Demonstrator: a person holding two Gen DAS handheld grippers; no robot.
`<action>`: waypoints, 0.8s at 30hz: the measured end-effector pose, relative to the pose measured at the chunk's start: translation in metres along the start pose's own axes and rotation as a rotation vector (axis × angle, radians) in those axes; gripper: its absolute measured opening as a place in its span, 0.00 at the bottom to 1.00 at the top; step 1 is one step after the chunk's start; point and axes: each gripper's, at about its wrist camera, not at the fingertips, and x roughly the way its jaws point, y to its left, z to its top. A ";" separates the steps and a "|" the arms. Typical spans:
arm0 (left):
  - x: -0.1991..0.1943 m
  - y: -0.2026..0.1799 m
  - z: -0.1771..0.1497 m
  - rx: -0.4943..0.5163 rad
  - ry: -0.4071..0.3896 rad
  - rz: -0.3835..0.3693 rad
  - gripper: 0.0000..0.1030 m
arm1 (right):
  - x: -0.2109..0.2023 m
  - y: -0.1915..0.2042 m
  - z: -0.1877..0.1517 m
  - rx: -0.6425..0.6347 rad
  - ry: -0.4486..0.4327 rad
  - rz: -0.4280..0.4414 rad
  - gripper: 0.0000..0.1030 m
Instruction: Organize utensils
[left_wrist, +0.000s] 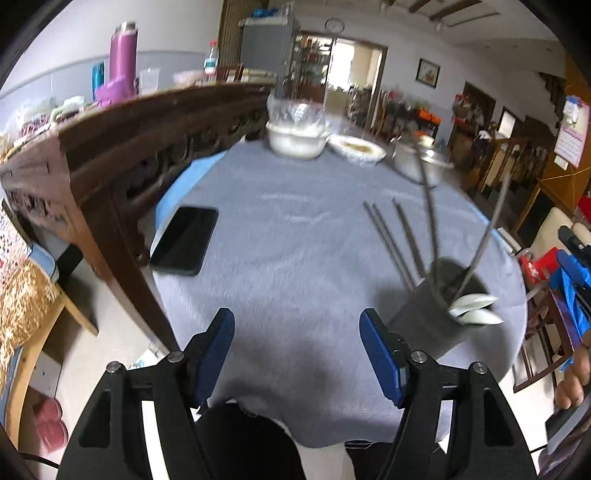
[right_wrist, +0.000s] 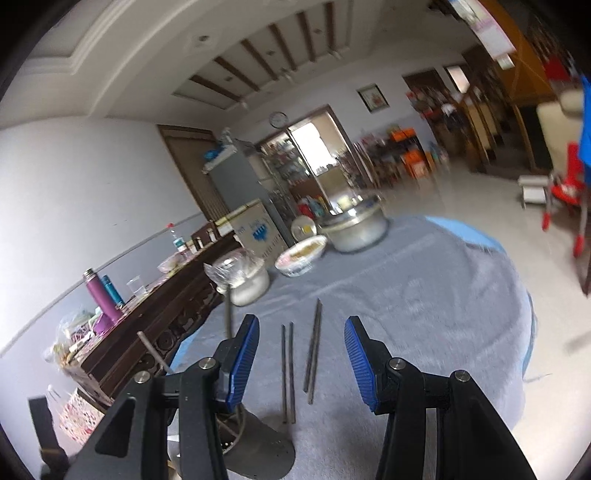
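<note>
Utensils, thin grey metal chopsticks (right_wrist: 291, 373), lie in two loose pairs on the grey fleece tablecloth (left_wrist: 295, 229), straight ahead of the right gripper (right_wrist: 301, 363) and framed between its two blue ribbed fingers (right_wrist: 243, 362), though beyond the tips and untouched. The right fingers are released, spread apart with nothing between the pads. Just below and beside its left finger stands the dark grey cylindrical utensil holder (right_wrist: 258, 443), with long metal handles rising from it. In the left wrist view the same holder (left_wrist: 432, 317) sits just past the right-hand finger of the left gripper (left_wrist: 297, 350), and it carries two white ceramic spoons (left_wrist: 474, 308) at its rim plus leaning metal handles. The left gripper's blue fingers (left_wrist: 380, 354) are also released, wide apart over bare cloth. A black smartphone (left_wrist: 184, 240) lies well beyond its left finger. Further ahead, at the far edge of the table, are a white bowl covered in clear plastic (left_wrist: 297, 136) and a steel pot (left_wrist: 421, 158)
</note>
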 end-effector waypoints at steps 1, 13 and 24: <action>0.004 0.003 0.000 -0.004 0.012 0.003 0.69 | 0.003 -0.005 -0.001 0.018 0.012 -0.005 0.50; 0.061 0.021 0.006 -0.035 0.120 0.053 0.69 | 0.050 -0.065 -0.024 0.173 0.175 -0.042 0.49; 0.113 0.022 0.040 0.010 0.166 0.042 0.69 | 0.156 -0.063 0.006 0.147 0.374 0.006 0.48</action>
